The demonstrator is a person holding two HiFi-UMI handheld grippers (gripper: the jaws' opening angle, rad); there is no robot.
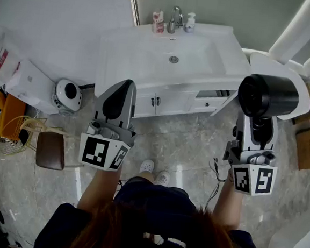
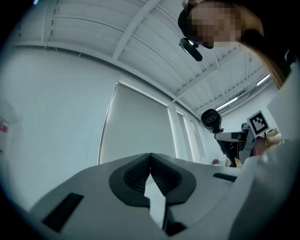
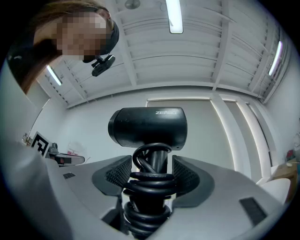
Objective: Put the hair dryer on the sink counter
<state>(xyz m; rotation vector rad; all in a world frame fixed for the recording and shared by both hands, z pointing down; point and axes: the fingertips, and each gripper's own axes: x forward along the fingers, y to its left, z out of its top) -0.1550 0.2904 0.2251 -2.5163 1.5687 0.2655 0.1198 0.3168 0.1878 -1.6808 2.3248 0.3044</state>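
A black hair dryer [image 1: 268, 96] [image 3: 147, 126] stands upright in my right gripper [image 1: 257, 124] [image 3: 151, 171]. Its cord is coiled round the handle, and the jaws are shut on that wrapped handle. It is held in the air over the floor, to the right of the white sink counter [image 1: 119, 42]. My left gripper [image 1: 123, 91] [image 2: 150, 161] points upward in front of the counter's cabinet, shut and holding nothing. The left gripper view also catches the hair dryer [image 2: 211, 118] far off at the right.
The counter carries a basin [image 1: 174, 55], a faucet [image 1: 176, 17] and two small bottles [image 1: 158, 21]. A white round appliance [image 1: 67, 94], a brown stool [image 1: 50, 149] and a yellow wire basket [image 1: 14, 130] stand at the left. Cardboard boxes [image 1: 307, 145] sit at the right.
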